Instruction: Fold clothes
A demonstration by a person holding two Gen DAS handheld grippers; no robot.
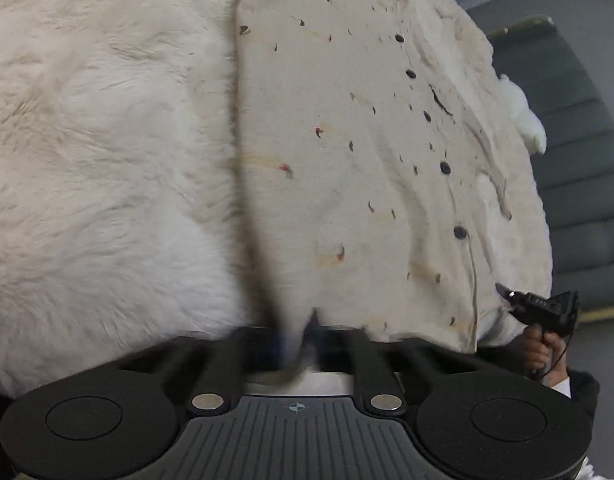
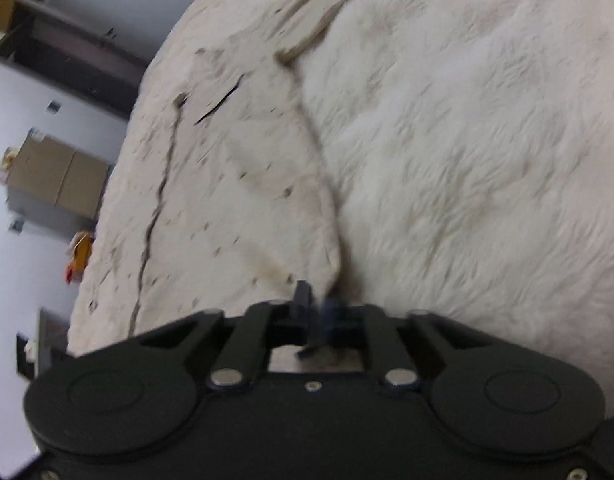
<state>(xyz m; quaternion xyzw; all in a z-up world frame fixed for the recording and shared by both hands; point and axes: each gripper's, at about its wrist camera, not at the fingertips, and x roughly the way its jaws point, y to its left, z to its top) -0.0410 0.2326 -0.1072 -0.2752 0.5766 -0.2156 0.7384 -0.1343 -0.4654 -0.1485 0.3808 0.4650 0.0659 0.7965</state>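
One cream, dark-flecked buttoned shirt (image 1: 347, 152) was spread ahead of both tongs on a white furry blanket (image 1: 99, 152), its edge pinched in the closed left gripper (image 1: 299, 344) and closed right gripper (image 2: 319, 312).

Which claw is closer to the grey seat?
Right. The right claw pinches the shirt at the edge next to the grey seat; the left claw pinches the shirt's opposite edge, by the white fur blanket, farther from the seat.

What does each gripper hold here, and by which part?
Both hold the beige buttoned shirt: the left gripper pinches a gathered fold at its near edge, and the right gripper pinches its near corner.
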